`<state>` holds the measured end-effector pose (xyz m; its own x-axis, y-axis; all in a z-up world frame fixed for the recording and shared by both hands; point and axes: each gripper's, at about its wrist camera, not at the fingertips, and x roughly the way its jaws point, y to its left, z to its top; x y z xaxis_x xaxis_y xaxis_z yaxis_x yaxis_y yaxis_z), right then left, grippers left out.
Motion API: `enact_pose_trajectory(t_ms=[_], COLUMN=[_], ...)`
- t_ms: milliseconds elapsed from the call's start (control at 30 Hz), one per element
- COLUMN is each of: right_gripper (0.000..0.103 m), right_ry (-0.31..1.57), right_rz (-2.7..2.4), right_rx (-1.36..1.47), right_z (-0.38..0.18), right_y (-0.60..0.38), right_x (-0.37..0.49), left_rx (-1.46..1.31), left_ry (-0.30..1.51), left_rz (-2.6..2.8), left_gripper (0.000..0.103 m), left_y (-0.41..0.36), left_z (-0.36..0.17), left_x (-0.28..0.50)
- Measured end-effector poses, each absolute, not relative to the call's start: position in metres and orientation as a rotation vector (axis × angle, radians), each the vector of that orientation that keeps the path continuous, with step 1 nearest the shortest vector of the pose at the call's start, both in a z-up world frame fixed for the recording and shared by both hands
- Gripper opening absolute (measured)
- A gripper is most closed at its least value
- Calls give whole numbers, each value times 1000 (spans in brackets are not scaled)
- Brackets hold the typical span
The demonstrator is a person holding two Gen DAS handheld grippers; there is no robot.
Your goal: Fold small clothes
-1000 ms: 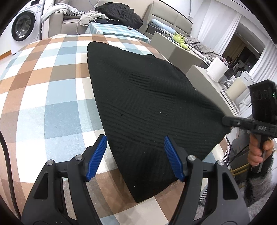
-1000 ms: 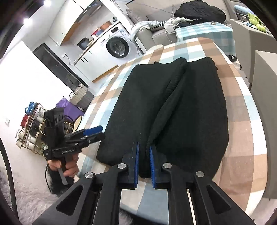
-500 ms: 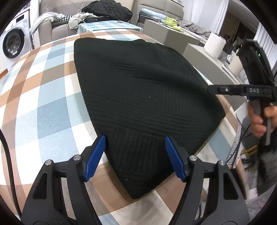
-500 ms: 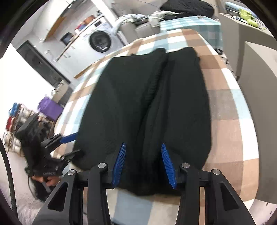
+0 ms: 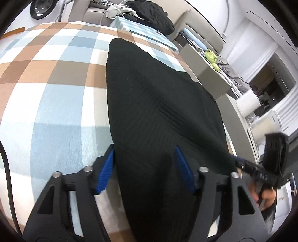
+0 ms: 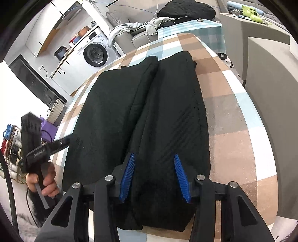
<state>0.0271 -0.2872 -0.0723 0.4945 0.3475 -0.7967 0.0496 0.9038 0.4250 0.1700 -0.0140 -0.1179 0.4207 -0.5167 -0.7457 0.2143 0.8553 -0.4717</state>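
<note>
A black knit garment (image 5: 158,111) lies lengthwise on the checked tablecloth (image 5: 55,121). In the right wrist view the garment (image 6: 111,104) shows two long folded halves meeting down its middle. My left gripper (image 5: 145,167) stands low over the near left corner, jaws closing, with cloth lying between the blue pads (image 5: 107,167) but not pinched. My right gripper (image 6: 154,175) is open and straddles the near end of the right half. Each view shows the other gripper at the cloth's side edge: the right gripper (image 5: 240,162) and the left gripper (image 6: 65,142), each in a hand.
The checked table (image 6: 232,130) ends just behind the near hem. Grey cabinets (image 6: 270,83) stand close on the right. A sofa with heaped clothes (image 6: 186,9) and a washing machine (image 6: 96,54) stand beyond the far end. A rack of bottles (image 6: 9,145) stands on the floor at left.
My right gripper went from shut on the middle fold to open, letting it go. Both grippers sank closer to the near hem. The left jaws narrowed.
</note>
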Motion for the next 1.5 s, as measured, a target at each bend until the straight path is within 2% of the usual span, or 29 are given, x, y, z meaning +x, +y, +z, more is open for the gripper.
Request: enact_pose_trajectory(t_ms=[33,100,233,333,667,833,1067,1167,1267,1333,1400,1500], right_gripper=[45,45,48,48,48,49,43,39,32,18,11,9], right_ry=[1047,1051,1053,1056,1117,1064,1017,1025,1018,994,987,920], right_rz=[188,189,188,204,493,475,359,326,304,296,304,373], right_rx=[415,403,389,382,318,307,501,518,478,433,404,335], right_z=[-72,-73,-74,-74,-78,-63,-76,-85,-87,-84,-77,-58], right_y=[-287,-285,-280,-273,-183,-182,-179,-170,-159,-148,-145,-133], right_x=[28,29,29,30,52,83,167,193,209,220,222,221], left_rx=[-312,-311,-279,-292,-263,-277,-280,-289,-287,-285,-284,-286], left_ry=[1044,1040,1006,1002,994,969,936,926,922,918,918,917], left_rz=[-443,-444,-409,-380,-219,-197,-189,-200,-218,-226,-234,-241], left_gripper=[25,15,9,8,9,16,29,38,39,40,40,40], left_y=[-17,-20,-18,1,89,102,116,112,108,107,105,104], left_z=[-119,-121,-118,-116,-109,-96,-84,-82,-80,-81,-81,-81], left_x=[173,175,171,166,148,148,132,130,128,128,128,128])
